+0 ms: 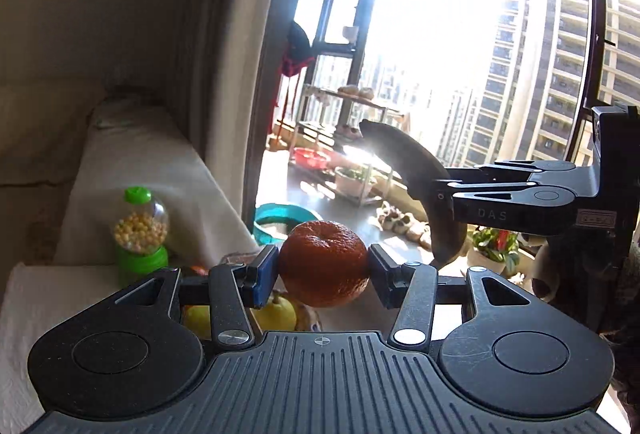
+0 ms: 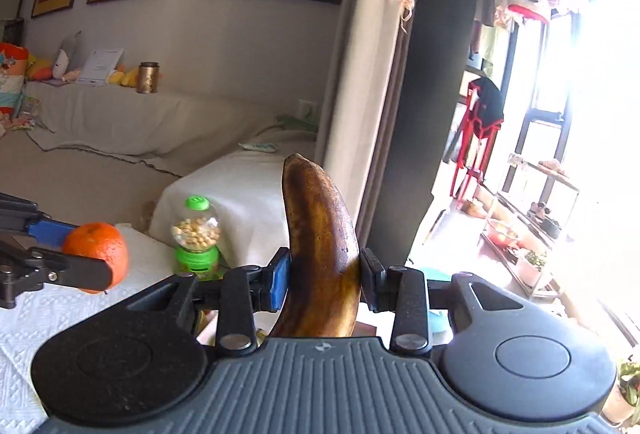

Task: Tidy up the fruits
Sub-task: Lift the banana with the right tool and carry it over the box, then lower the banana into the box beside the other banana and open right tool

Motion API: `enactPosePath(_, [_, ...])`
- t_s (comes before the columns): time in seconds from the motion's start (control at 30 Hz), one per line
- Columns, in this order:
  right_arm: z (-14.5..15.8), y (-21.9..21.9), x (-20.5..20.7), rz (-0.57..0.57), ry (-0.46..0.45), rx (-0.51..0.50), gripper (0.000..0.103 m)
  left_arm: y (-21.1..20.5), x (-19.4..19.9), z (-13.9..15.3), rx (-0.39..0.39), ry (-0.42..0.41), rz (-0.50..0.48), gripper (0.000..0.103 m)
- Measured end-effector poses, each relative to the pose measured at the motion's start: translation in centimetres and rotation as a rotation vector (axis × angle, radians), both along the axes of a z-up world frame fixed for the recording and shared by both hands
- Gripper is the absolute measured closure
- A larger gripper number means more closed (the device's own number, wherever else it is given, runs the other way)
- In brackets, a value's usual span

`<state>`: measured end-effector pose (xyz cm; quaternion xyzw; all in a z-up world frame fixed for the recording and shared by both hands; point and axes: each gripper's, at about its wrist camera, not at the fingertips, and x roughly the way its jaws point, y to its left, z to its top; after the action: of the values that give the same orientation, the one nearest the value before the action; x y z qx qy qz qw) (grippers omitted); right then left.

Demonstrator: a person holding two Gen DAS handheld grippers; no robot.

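My left gripper [image 1: 323, 276] is shut on an orange [image 1: 324, 262], held in the air between its blue pads. The same orange [image 2: 98, 248] shows at the left of the right wrist view, with the left gripper [image 2: 72, 254] around it. My right gripper [image 2: 323, 276] is shut on a brown, overripe banana [image 2: 320, 246] that stands upright between the pads, tip up. In the left wrist view that banana [image 1: 404, 161] hangs dark against the window, gripped by the right gripper [image 1: 444, 193] coming in from the right. Yellow fruit [image 1: 276, 314] lies below the left gripper, partly hidden.
A green-capped candy dispenser [image 1: 140, 230] stands on the white-clothed table [image 1: 48, 298]. A teal basin [image 1: 280, 218] sits on the floor by the balcony door. A covered sofa [image 2: 120, 137] runs along the wall, and a potted plant [image 1: 496, 246] is at the right.
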<state>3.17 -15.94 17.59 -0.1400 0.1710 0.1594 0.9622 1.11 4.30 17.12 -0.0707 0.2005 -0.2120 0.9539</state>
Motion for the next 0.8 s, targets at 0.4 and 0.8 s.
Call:
enactPosePath(0.4, [-12.0, 0.9, 9.9, -0.057, 0.333, -0.111, 0.067, 0.6, 3.8, -6.7, -0.001, 0.157, -0.001, 0.049])
enactPosePath(0.8, [-14.8, 1.8, 11.3, -0.001, 0.525, -0.048, 0.060, 2.5, 3.2, -8.7, -0.021, 0.218, 0.031, 0.049])
